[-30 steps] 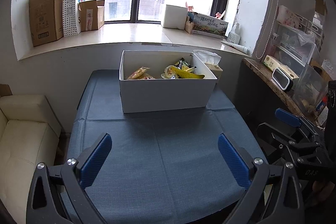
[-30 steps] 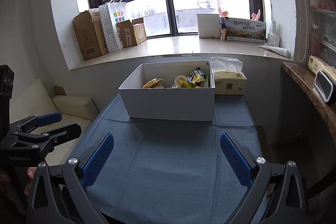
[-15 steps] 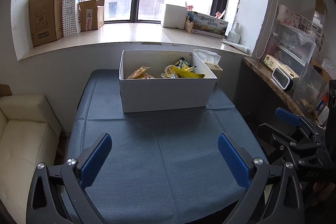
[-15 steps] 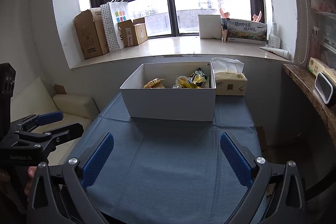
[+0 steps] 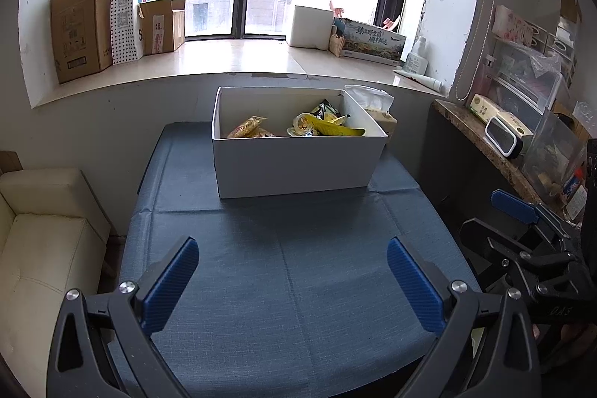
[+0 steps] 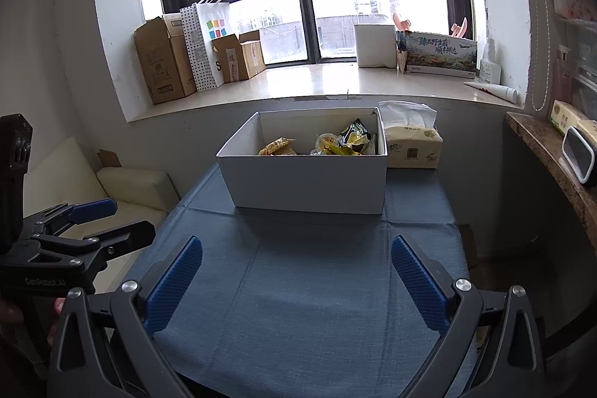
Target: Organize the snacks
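Note:
A white open box stands at the far end of a table with a blue cloth; it also shows in the right wrist view. Inside lie several snack packets: an orange one at the left, yellow and green ones at the right, also in the right wrist view. My left gripper is open and empty above the near part of the table. My right gripper is open and empty too, beside it.
A tissue pack sits right of the box. A cream sofa stands left of the table. A stone shelf with a clock and bins runs along the right. Cardboard boxes and a printed box line the windowsill.
Both grippers have drifted very slightly; the view is almost the same. Nothing was taken hold of or let go.

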